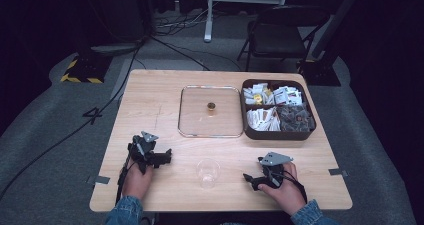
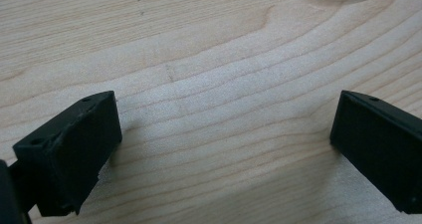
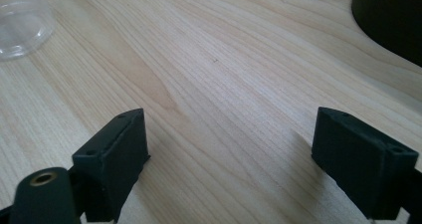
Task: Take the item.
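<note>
Both sat either side of clear cup (image 1: 207, 172): left gripper (image 1: 167, 156) jaws wide apart, empty; right gripper (image 1: 248, 180) same, over bare bench (image 1: 150, 100).

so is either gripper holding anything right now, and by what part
Nothing is held. The left gripper and right gripper both stand open over bare table, beside the clear cup.

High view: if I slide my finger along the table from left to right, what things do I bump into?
Left gripper → clear plastic cup → right gripper. Farther back, in the same direction: glass lid → dark box of packets.
</note>
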